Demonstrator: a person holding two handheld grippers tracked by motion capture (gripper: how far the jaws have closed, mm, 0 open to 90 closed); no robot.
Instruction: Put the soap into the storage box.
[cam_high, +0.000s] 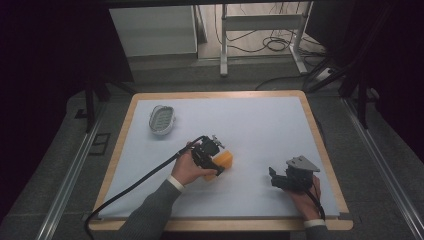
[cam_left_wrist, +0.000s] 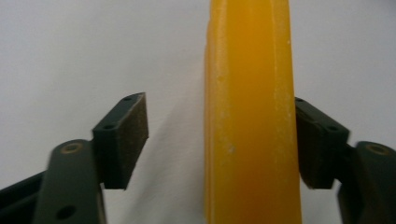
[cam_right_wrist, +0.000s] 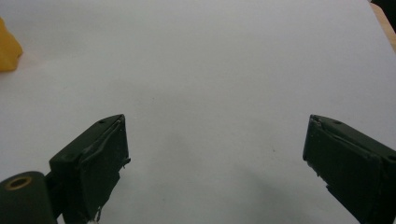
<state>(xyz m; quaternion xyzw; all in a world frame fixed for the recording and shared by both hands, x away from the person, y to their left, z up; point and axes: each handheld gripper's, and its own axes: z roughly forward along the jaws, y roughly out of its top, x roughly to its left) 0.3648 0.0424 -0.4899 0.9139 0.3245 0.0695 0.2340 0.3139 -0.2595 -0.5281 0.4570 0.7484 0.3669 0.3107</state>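
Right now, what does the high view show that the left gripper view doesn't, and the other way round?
The high view alone takes in the white oval dish at the far left of the table, the right hand-held gripper open over bare surface, and the person's hands. The left gripper view alone reveals how the left hand-held gripper meets the yellow-orange block: one pad touches it, the other stands apart. Both share that block and the white tabletop.

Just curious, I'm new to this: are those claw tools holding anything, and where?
Nothing is gripped. The left gripper straddles the orange block, touching one side only. The right gripper is open.
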